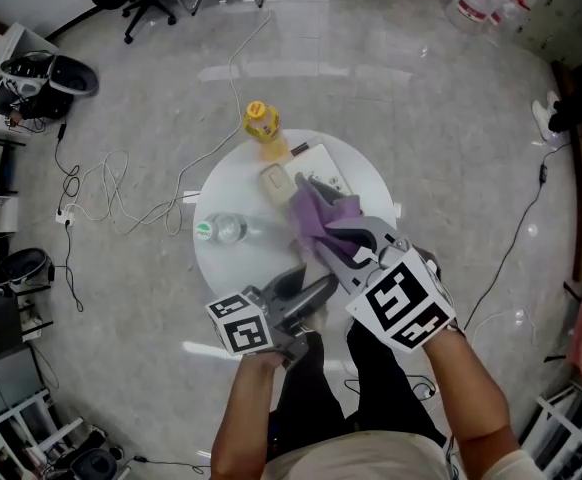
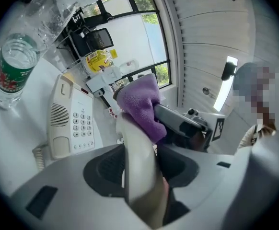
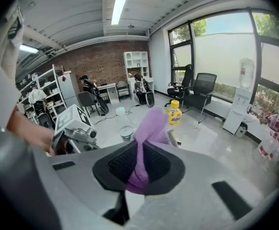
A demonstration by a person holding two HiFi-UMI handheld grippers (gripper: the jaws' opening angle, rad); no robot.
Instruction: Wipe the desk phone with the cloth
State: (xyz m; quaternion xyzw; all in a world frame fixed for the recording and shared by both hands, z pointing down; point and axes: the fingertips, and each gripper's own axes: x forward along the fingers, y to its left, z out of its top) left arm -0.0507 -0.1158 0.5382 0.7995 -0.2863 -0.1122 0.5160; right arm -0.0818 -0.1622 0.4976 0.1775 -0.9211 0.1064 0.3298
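The cream handset (image 2: 137,152) of the desk phone is lifted off its base and stands between the jaws of my left gripper (image 1: 306,293), which is shut on it. The phone base (image 2: 72,123), keypad up, lies on the round white table (image 1: 221,263). My right gripper (image 1: 343,240) is shut on a purple cloth (image 3: 149,128). The cloth (image 2: 139,109) is pressed over the far end of the handset. In the head view the cloth (image 1: 321,218) hangs above the table's middle, right of the phone base (image 1: 274,183).
A clear water bottle (image 1: 221,230) lies left of the phone. A yellow bottle (image 1: 259,123) stands at the table's far edge, beside a white booklet (image 1: 319,168). Cables (image 1: 111,193) trail over the floor to the left. Shelves (image 1: 1,78) line the left wall.
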